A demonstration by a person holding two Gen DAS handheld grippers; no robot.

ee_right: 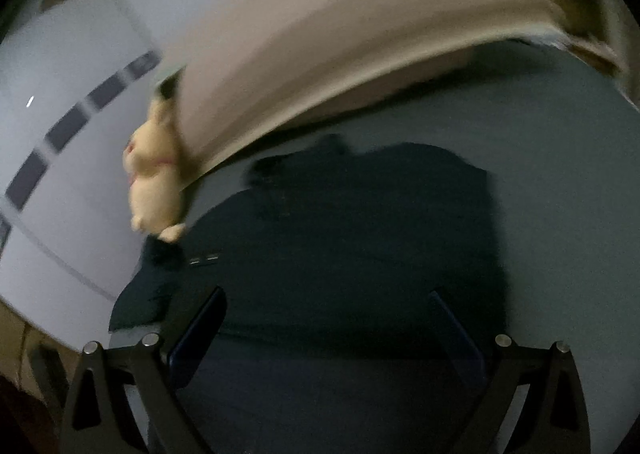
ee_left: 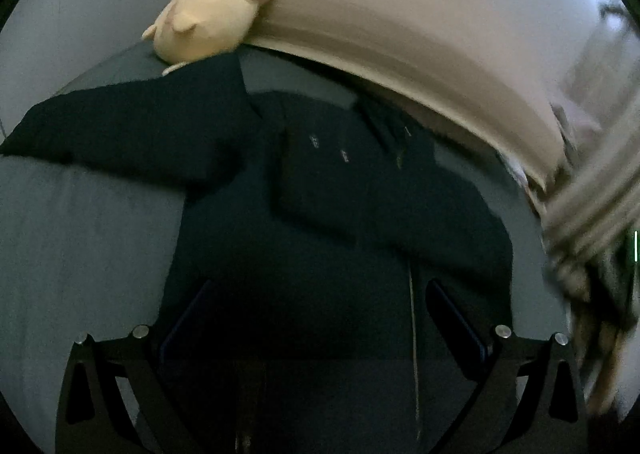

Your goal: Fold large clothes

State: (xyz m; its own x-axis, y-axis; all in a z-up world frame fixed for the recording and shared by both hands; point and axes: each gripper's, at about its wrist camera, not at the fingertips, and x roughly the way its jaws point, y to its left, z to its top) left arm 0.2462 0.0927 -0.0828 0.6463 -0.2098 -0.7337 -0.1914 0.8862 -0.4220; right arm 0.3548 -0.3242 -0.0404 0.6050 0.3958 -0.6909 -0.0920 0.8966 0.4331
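Plush toy point(ee_left: 208, 10) touches dark garment's point(ee_left: 320, 194) sleeve.

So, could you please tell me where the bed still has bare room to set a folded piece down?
Bare grey sheet lies left of the dark garment, below its spread sleeve. More shows in the right wrist view, between the garment and the beige headboard. It is crowded near the yellow plush toy, which touches the sleeve.

Dark garment point(ee_right: 360, 222) on grey bed point(ee_right: 560, 174)
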